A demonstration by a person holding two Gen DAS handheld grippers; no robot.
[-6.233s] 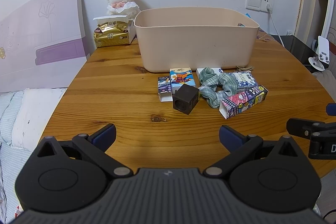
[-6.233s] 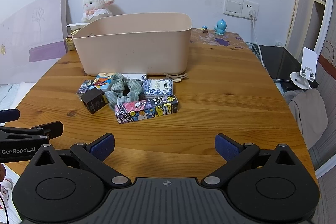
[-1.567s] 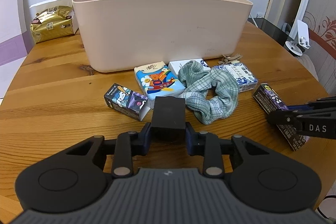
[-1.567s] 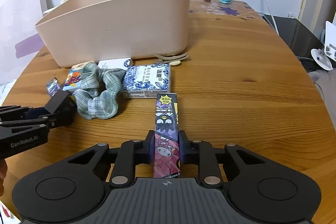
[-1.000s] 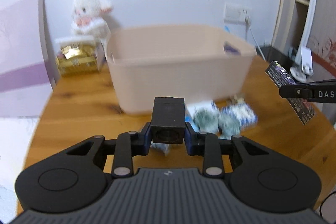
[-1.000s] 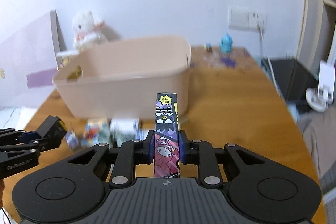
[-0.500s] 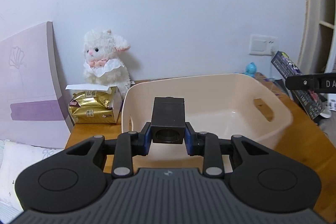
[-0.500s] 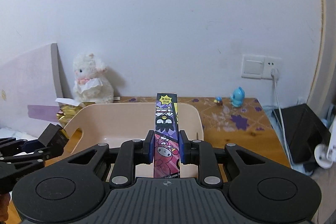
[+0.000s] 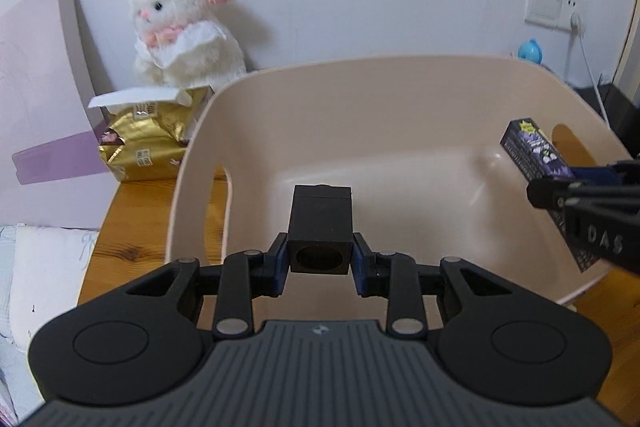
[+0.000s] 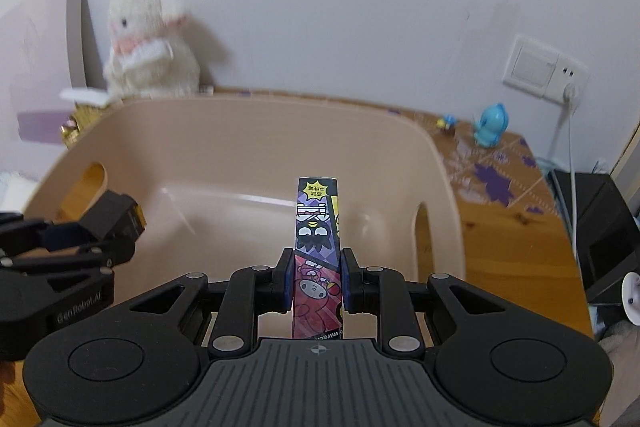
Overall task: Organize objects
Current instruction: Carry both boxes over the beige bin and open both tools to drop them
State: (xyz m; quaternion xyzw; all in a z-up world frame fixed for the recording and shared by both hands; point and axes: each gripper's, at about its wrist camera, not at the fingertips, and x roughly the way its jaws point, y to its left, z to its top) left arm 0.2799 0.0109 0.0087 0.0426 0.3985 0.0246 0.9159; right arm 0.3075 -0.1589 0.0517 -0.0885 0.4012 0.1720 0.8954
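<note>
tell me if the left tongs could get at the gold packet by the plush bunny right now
Probably not. The left tongs are shut on the black cube over the beige bin, so they are occupied. The gold packet sits outside the bin's left wall, with nothing covering it.

The near rim of the beige bin (image 9: 384, 63) is mostly hidden behind the left gripper (image 9: 320, 261) body, and in the right wrist view the right gripper (image 10: 316, 281) covers it the same way, so I can't see the bin floor closest to the cameras. The cartoon-print box (image 10: 318, 255) disappears at its 6 o'clock end behind the gripper housing, and its small print is too tiny to read. The plush lamb (image 10: 150, 45) is smeared by blur in the right wrist view. The gold snack bag (image 9: 146, 139) has its 3 o'clock side hidden behind the bin wall. The black cube (image 9: 320, 227) hides whatever sits right beyond it.
</note>
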